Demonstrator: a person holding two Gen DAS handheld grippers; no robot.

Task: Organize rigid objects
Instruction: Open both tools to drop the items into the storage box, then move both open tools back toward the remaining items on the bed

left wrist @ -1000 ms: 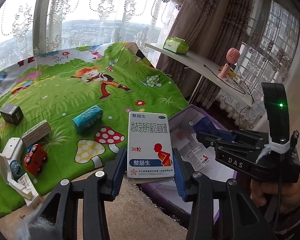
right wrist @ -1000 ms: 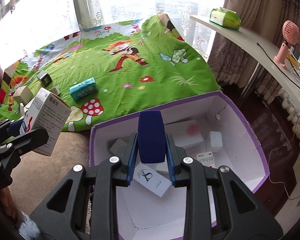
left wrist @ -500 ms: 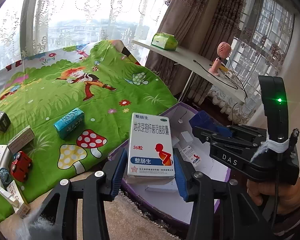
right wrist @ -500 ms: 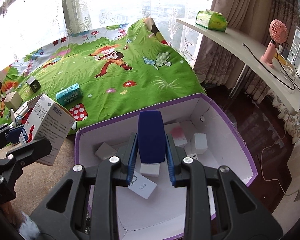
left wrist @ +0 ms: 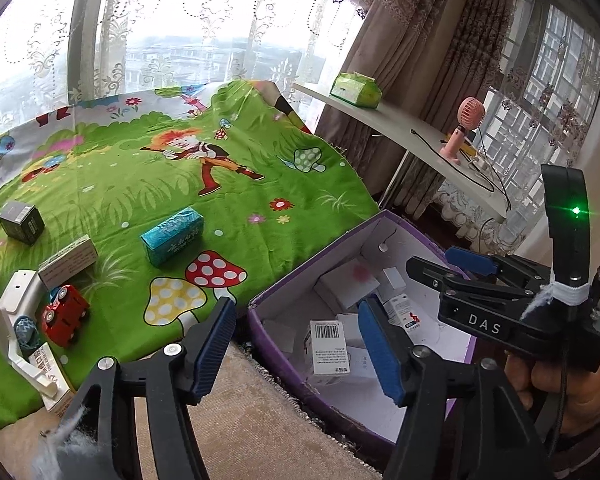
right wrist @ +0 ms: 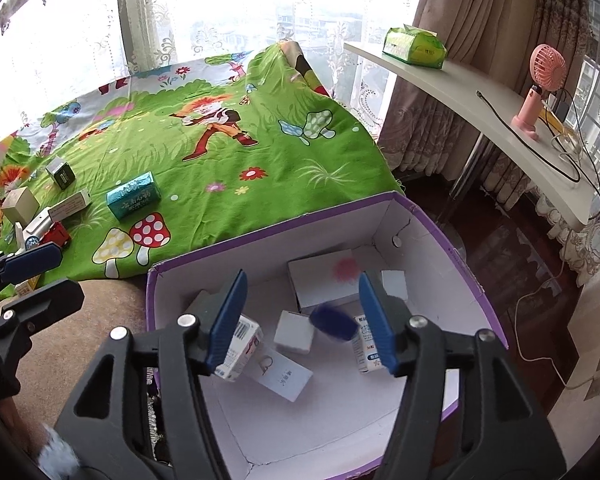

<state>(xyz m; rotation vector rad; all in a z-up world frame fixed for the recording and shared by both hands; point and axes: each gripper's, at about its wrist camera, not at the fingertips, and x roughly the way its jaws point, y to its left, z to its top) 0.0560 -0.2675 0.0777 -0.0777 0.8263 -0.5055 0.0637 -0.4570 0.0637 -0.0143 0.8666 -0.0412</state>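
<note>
My left gripper is open and empty over the near left edge of the purple box. The white medicine box it held lies inside, barcode up; it also shows in the right wrist view. My right gripper is open above the purple box. A blurred blue block is in mid-air between its fingers, falling among several white boxes. My right gripper also shows in the left wrist view.
On the green cartoon mat lie a teal box, a red toy car, a grey box, a flat carton and a white holder. A white shelf carries a pink fan.
Both grippers opened. The left one let go of the white medicine box, which now lies in the purple box. The right one let go of the blue block, which is falling.
</note>
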